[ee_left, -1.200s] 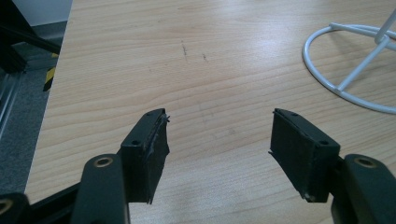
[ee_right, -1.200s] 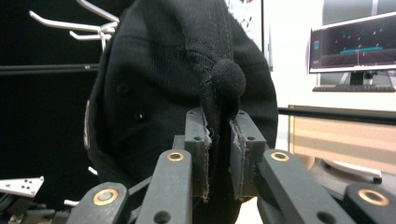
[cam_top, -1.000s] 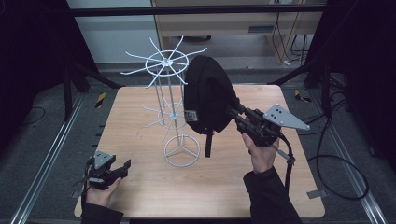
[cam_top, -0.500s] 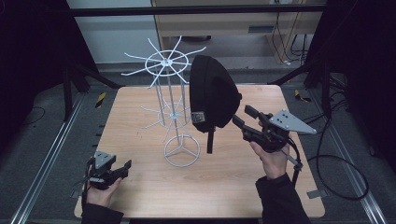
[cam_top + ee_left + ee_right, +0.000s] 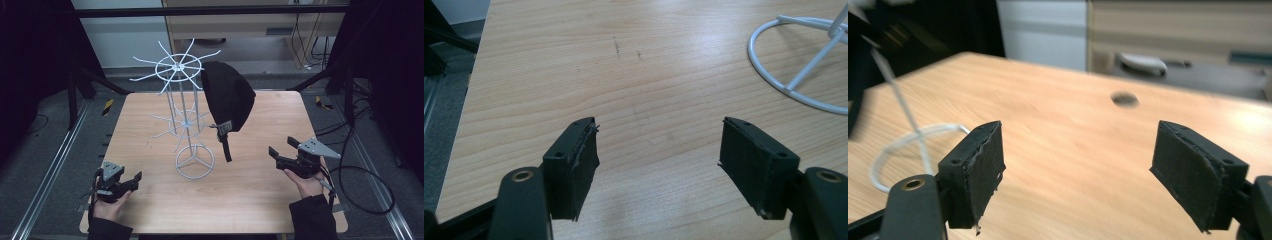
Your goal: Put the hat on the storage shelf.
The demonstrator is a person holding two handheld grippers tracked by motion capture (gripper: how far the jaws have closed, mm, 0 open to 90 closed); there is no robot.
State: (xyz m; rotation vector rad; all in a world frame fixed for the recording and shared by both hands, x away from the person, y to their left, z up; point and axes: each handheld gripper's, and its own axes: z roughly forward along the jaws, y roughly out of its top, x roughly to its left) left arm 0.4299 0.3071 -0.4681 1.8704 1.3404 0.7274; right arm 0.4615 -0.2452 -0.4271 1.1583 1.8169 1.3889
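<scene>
High view: your right tongs (image 5: 280, 154) let go, jaws just opened wide, empty, drop to counter (image 5: 260, 195). Black cap (image 5: 227, 102) now hangs on white wire rack (image 5: 182, 112). Left tongs (image 5: 131, 181) wide, empty. Hanging looks done.

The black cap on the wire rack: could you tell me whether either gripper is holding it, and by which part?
Neither. The cap hangs from the rack; the right gripper, jaws just opened, and the left gripper are empty.

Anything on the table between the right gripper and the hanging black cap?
Nothing: in the high view, bare wood separates the right gripper, its jaws open and empty, from the cap hanging on the white wire rack.
</scene>
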